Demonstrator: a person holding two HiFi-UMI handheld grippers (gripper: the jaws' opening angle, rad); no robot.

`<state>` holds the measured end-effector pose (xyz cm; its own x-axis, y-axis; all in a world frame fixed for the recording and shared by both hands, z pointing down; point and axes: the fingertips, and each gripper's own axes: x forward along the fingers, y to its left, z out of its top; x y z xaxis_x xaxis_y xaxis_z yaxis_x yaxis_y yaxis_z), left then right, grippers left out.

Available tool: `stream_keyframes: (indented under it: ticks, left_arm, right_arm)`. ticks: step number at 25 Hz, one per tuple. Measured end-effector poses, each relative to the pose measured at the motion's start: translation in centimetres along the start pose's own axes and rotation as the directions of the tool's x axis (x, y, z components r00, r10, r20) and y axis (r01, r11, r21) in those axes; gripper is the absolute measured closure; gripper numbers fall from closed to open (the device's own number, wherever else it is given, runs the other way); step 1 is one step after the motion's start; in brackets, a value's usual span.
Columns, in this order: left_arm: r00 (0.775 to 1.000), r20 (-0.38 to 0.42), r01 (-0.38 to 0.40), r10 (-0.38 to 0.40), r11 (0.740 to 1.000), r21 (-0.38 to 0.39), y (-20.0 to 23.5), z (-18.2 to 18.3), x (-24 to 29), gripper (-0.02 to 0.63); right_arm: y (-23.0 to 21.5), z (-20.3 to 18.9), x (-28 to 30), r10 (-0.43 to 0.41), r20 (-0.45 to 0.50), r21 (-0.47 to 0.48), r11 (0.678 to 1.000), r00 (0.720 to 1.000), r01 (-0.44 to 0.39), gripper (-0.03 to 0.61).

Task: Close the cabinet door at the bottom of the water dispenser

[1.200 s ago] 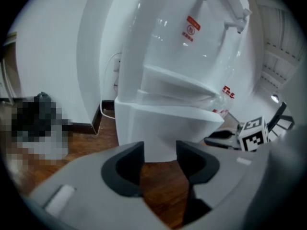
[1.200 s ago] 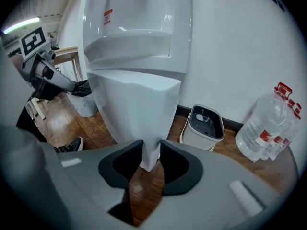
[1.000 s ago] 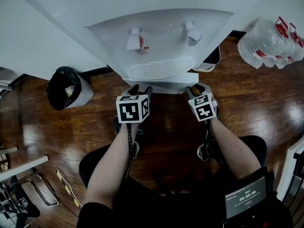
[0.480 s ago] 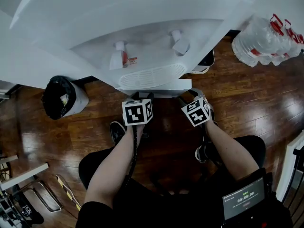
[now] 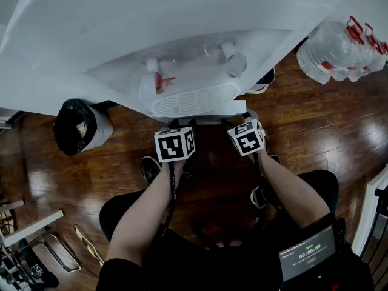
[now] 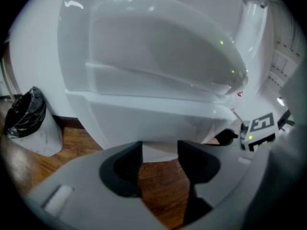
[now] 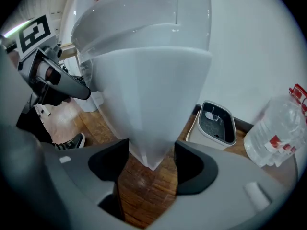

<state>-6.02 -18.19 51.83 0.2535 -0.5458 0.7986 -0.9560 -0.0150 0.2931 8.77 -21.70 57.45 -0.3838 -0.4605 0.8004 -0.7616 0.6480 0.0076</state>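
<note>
A tall white plastic water dispenser (image 5: 182, 35) stands on a dark wooden floor (image 5: 339, 138). Its plain white cabinet door (image 5: 200, 119) is the smooth, unmarked panel at the foot of the body, below the slotted drip tray. In the left gripper view the door (image 6: 144, 123) appears to lie flat against the body. The left gripper (image 5: 180, 122) hangs just in front of that panel (image 6: 159, 150), its fingers moderately apart with only the door's lower edge and the floor beyond them. The right gripper (image 5: 245, 116) is at the dispenser's bottom corner – its fingers are opening (image 7: 151, 152), with the white corner between them and neither pad pressing on it. A bin lined with a black bag (image 5: 79, 126) stands to one side, and clear water bottles (image 5: 339, 50) to the other.
</note>
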Motion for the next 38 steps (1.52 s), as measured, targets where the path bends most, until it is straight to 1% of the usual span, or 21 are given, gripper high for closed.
stream_keyframes:
  ticks: [6, 9, 14, 18, 22, 26, 31, 38]
  left_arm:
    - [1.0, -0.008, 0.024, -0.024, 1.0, -0.008, -0.3, 0.3, 0.2, 0.37]
    - [1.0, -0.012, 0.025, -0.025, 1.0, 0.002, -0.3, 0.4, 0.3, 0.37]
    - [1.0, -0.02, 0.022, -0.022, 1.0, -0.02, -0.4, 0.7, 0.6, 0.37]
    - [0.999, -0.027, 0.022, -0.023, 1.0, -0.02, -0.8, 0.9, 1.4, 0.37]
    - [0.997, -0.045, 0.068, -0.068, 0.998, 0.0, -1.6, 0.6, 1.7, 0.371]
    - [0.995, -0.055, 0.08, -0.079, 0.996, 0.025, -2.0, 0.6, 2.0, 0.371]
    - [0.99, -0.07, 0.123, -0.123, 0.992, -0.001, -2.6, 0.4, 2.8, 0.374]
    - [0.988, -0.089, 0.123, -0.122, 0.992, 0.005, -2.5, 0.0, 3.0, 0.377]
  right_arm:
    - [-1.1, 1.1, 0.2, -0.024, 0.009, -0.046, 0.999, 1.0, 0.024, 0.295]
    - [-1.3, 1.4, 0.4, -0.028, 0.009, -0.057, 0.998, 1.0, 0.028, 0.295]
    - [-1.8, 1.9, 0.9, -0.026, 0.011, -0.069, 0.997, 1.0, 0.026, 0.295]
    - [-2.6, 2.1, 1.4, -0.024, 0.015, -0.07, 0.997, 1.0, 0.025, 0.295]
    - [-2.2, 2.5, 1.4, -0.024, 0.02, -0.074, 0.997, 1.0, 0.025, 0.295]
    - [-2.0, 3.0, 1.6, -0.026, 0.019, -0.082, 0.996, 0.999, 0.028, 0.295]
    - [-2.2, 3.4, 1.8, -0.027, 0.021, -0.092, 0.995, 0.999, 0.029, 0.296]
    - [-2.2, 3.5, 1.6, -0.025, 0.006, -0.11, 0.994, 1.0, 0.025, 0.291]
